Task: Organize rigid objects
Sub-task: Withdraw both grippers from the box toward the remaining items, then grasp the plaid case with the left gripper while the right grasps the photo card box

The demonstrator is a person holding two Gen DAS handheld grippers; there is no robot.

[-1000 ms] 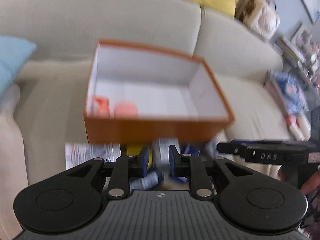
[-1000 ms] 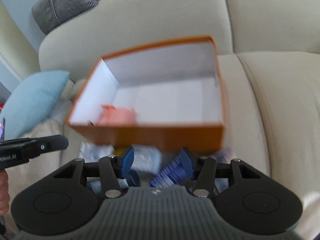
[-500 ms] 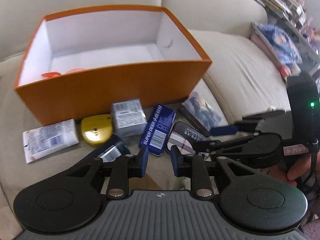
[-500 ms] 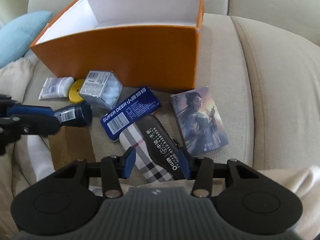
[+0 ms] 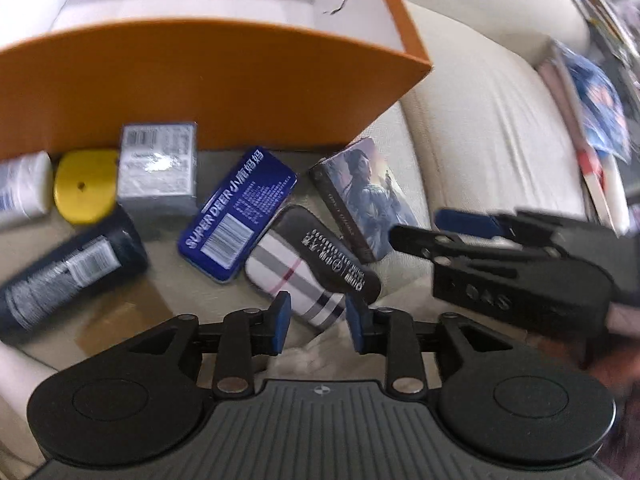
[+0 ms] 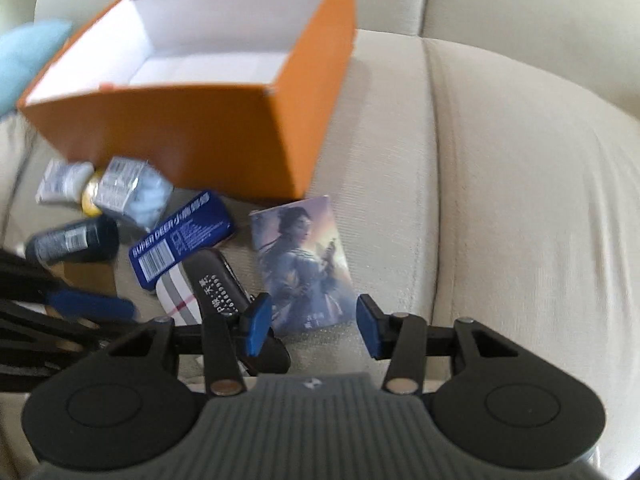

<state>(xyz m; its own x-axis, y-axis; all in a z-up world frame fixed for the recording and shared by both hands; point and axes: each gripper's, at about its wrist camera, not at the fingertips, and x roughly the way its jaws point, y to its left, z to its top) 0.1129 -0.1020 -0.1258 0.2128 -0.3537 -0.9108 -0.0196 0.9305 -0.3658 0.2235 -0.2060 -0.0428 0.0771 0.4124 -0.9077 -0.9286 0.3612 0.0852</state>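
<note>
- The left hand-held gripper (image 5: 318, 322), matte black with blue pads, has its jaws opening; nothing is pinched, and the plaid-and-black oblong case (image 5: 310, 266) lies just beyond its tips.
- The right hand-held gripper (image 6: 312, 330) stands spread and empty over the lower edge of a glossy picture card box (image 6: 304, 262).
- Beside the case lies a flat blue rounded tin (image 5: 238, 214) with a barcode, partly overlapped by the case.
- Further left lie a dark cylindrical bottle (image 5: 70, 270) on its side, a silvery cube-shaped pack (image 5: 158, 170), a yellow rounded piece (image 5: 84, 188) and a white tube (image 5: 22, 190).
- All rest on a cream ribbed fabric sofa (image 6: 500, 200).
- Behind them stands an open orange cardboard box (image 6: 180, 132), smooth white inside.
</note>
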